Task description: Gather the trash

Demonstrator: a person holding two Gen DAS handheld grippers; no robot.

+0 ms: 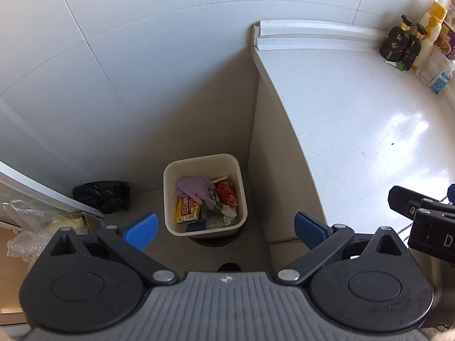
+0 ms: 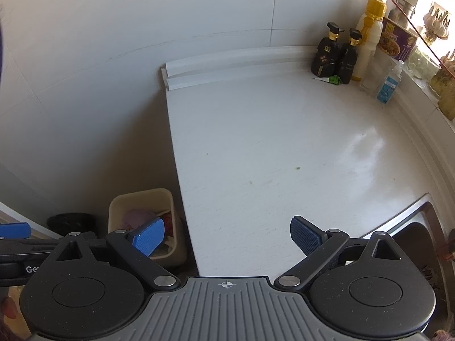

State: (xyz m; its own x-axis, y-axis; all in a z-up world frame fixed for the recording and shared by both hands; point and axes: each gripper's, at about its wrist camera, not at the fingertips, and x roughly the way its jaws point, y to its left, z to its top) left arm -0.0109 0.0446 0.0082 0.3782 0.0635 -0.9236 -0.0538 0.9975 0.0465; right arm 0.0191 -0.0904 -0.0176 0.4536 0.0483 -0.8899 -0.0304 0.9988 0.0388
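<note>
In the left wrist view, the left gripper (image 1: 224, 231) hangs above the floor with its blue pads (image 1: 141, 231) spread wide and nothing between them. Straight ahead at 12 o'clock from it, down on the floor, stands a cream trash bin (image 1: 205, 159), tucked against the side of the white counter (image 1: 355, 130). The bin holds a purple glove (image 1: 192, 189), a yellow wrapper (image 1: 186, 209), a red wrapper (image 1: 227, 194) and some pale crumpled scraps. At 9 o'clock of the bin lies a black plastic bag (image 1: 102, 196) on the floor, and farther toward 8 o'clock a clear plastic bag (image 1: 34, 227). Part of the right gripper (image 1: 421, 216) shows at the 3 o'clock edge of the view. Two dark bottles (image 1: 401, 45) stand at the counter's far corner, at 2 o'clock. In the right wrist view, the right gripper (image 2: 227, 236) is held over the near edge of the counter (image 2: 270, 147), its fingers likewise wide apart and empty. The trash bin (image 2: 125, 201) sits at 9 o'clock of this gripper, below the counter's edge, partly hidden behind the left pad (image 2: 149, 240). The dark bottles (image 2: 338, 54) stand at 1 o'clock beside a white bottle with a yellow cap (image 2: 369, 37), and a steel sink (image 2: 412, 227) opens at 3 o'clock.
</note>
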